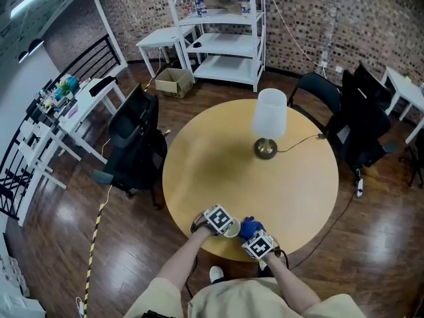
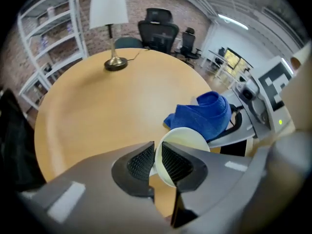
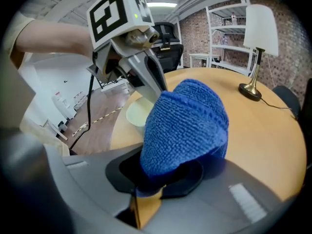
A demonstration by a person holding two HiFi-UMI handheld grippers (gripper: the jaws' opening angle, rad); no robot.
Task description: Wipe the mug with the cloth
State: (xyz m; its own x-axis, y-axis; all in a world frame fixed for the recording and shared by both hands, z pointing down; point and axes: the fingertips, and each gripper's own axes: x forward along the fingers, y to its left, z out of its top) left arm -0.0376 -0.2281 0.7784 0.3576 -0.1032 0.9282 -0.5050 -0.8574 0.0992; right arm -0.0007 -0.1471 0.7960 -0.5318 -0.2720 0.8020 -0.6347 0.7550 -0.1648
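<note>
Left gripper (image 2: 155, 161): clamped on the wall of the mug (image 2: 184, 136), at the table's (image 1: 218, 164) near edge. Right gripper (image 3: 163, 179): same edge, clenched on blue cloth (image 3: 187, 126) just beside the mug. Open tabletop runs from that edge to the lamp (image 1: 268, 121)

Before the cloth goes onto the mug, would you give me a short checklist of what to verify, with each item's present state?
1. Left gripper clamped on the mug: ok, one jaw inside the rim, one outside.
2. Right gripper holding the cloth: ok, the blue bundle bulges from its jaws.
3. Cloth touching the mug: cannot tell; they sit close beside each other.
4. Mug empty: ok as far as it shows; only its pale inside is visible.
5. Mug well in from the table edge: not ok, it is near the person's side.
6. Lamp out of the way: ok, at the far side.
</note>
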